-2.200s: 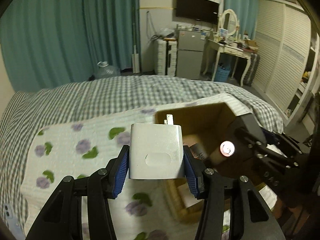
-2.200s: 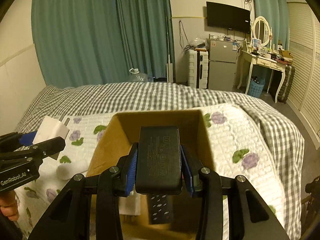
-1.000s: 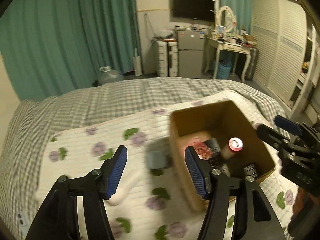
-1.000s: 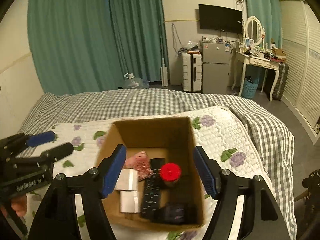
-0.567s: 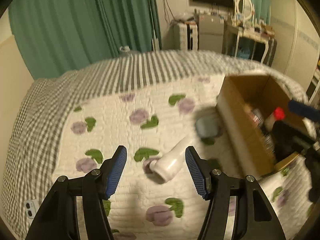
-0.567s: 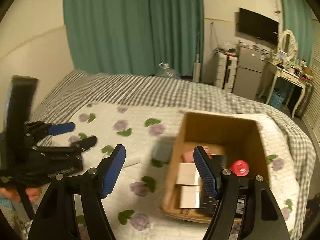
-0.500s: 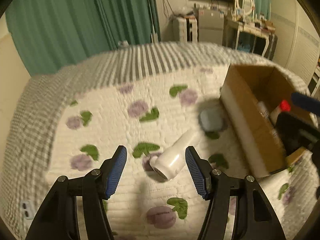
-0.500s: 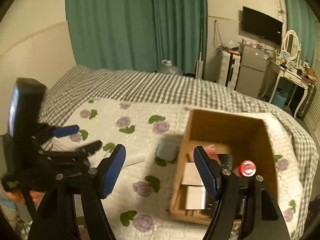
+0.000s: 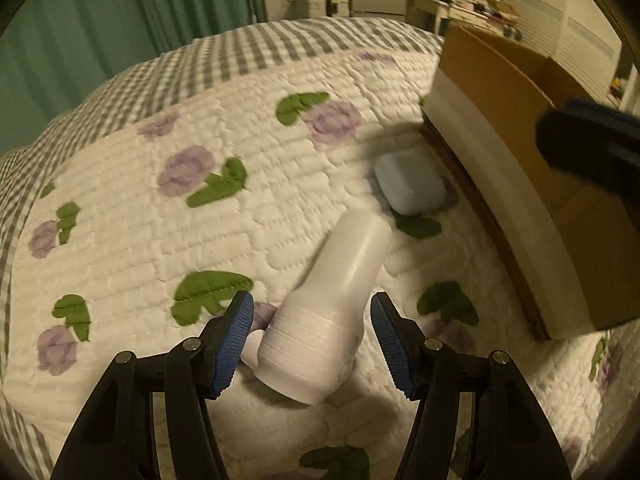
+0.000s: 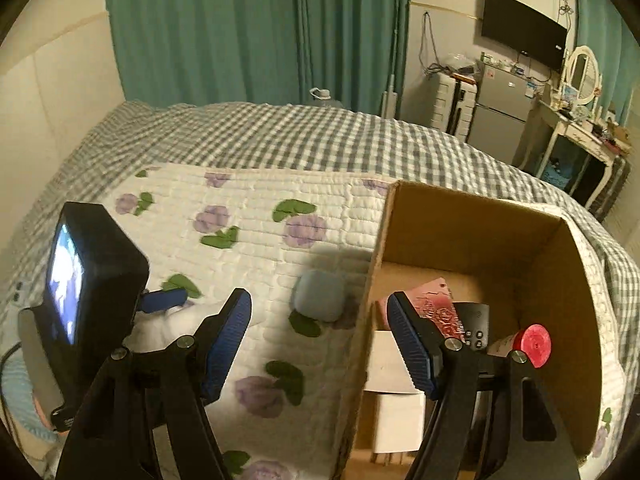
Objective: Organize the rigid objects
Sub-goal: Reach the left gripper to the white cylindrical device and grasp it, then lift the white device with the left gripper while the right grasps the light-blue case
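Observation:
A white plastic bottle [image 9: 332, 300] lies on its side on the floral quilt [image 9: 168, 240]. My left gripper [image 9: 312, 344] is open, its blue pads on either side of the bottle's wide end, apart from it. A pale blue case [image 9: 410, 188] lies just beyond, by the cardboard box [image 9: 500, 152]. My right gripper [image 10: 320, 344] is open and empty, straddling the box's left wall [image 10: 360, 340]. The box [image 10: 568, 280] holds white adapters [image 10: 396, 412], a black remote [image 10: 474, 326], a red packet [image 10: 434, 304] and a red-capped bottle [image 10: 534, 340]. The blue case [image 10: 320, 296] lies left of the box.
The left gripper's body and screen [image 10: 88, 300] fill the lower left of the right wrist view. The right gripper's finger [image 9: 588, 140] shows at the right edge of the left wrist view. A grey checked blanket [image 10: 280, 136] covers the bed. Curtains, fridge and dresser stand behind.
Both grippers released their loads into the box and opened. The left gripper swung left and down over the white bottle. The right gripper shifted left, from over the box to its left wall.

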`<state>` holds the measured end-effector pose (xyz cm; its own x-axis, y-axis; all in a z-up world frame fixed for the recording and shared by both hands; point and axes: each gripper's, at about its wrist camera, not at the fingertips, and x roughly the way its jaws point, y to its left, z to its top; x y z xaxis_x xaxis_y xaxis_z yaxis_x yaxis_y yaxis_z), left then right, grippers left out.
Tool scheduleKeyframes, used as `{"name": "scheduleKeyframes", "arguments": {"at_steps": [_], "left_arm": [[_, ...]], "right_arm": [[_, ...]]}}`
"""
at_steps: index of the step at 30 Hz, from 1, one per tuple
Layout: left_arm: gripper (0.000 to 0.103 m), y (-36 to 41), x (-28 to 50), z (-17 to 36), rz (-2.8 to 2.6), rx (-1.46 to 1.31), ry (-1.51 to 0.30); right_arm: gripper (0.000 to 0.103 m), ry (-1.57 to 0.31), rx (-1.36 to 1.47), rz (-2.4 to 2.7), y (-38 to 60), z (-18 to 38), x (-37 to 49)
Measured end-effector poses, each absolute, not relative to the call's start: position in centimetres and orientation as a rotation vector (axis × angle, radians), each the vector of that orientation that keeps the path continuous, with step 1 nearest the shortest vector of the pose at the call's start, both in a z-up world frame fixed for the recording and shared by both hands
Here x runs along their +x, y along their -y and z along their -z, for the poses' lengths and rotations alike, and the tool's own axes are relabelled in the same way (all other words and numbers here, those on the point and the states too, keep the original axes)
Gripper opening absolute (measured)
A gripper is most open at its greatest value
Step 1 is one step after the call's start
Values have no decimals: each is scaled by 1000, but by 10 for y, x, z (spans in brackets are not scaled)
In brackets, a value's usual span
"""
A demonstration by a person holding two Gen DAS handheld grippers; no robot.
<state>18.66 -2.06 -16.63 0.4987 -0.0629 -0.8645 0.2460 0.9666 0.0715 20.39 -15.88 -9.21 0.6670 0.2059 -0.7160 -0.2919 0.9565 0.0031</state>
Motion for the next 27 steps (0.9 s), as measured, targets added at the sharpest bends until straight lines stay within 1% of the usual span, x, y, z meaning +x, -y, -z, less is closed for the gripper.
{"name": "scheduleKeyframes", "arguments": {"at_steps": [2,4,5,10,14,16,20,27], "left_arm": [[60,23,182,168,194,227,-1029],[48,21,179,165,207,209,-1015],[45,18,178,161,217,181,-1013],[45,-2,172,138,165,106,-968],[45,-32,168,104,88,50,-872],[45,-46,172,97,62,23,-858],[45,-68,180,100,4,-8,-861],[45,-74,188,118,-5,-33,-885]], "right_arm": [[70,-798,-120,-269,160,92,206],[70,-802,-129,-257,160,90,206],[70,-803,-133,-252,160,89,205],[70,-801,-153,-250,152,81,199],[70,-774,-167,-277,136,69,193],[70,-774,-184,-289,123,69,192],[70,-819,-214,-264,93,88,200],[70,-919,-251,-199,67,150,238]]}}
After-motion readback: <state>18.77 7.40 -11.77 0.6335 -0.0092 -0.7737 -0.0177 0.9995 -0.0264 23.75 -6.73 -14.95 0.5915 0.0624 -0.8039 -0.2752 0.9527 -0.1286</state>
